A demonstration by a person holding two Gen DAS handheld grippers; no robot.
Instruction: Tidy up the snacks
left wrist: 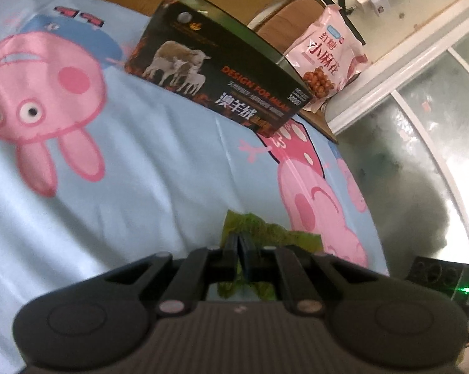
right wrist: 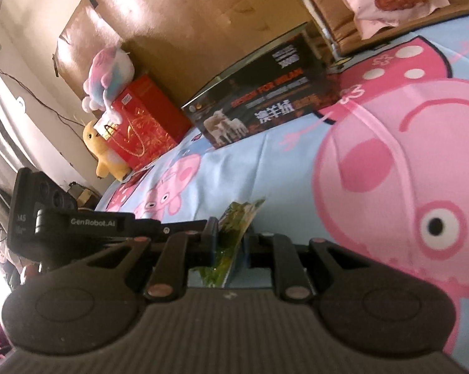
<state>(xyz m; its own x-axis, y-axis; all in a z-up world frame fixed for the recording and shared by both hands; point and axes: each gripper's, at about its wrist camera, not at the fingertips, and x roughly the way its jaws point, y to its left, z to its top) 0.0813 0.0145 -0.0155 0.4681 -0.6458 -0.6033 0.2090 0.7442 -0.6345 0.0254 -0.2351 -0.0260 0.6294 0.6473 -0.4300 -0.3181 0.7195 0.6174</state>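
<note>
- Green snack packet (left wrist: 250,227) held above the bed (left wrist: 141,171), on the near side of the black box (left wrist: 215,74), well apart from it.
- Left gripper (left wrist: 239,243) jaws nearly shut, pinching the packet's edge.
- Right gripper (right wrist: 231,233) jaws narrowly parted, gripping the same packet (right wrist: 237,218).
- Likely light, thin, crinkly, slippery film; best pinched at the flat sealed edges, gently.

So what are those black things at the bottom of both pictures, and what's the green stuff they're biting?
Those are grabbing tools, one in each of a person's hands, each with a small camera looking along its jaws. One picture is from the left gripper, the other from the right gripper. Both have their jaws shut on a green snack packet. Below is a bedsheet with pink cartoon pigs. On it sits a dark box with sheep pictures. Beyond that lies a pink snack bag.
</note>
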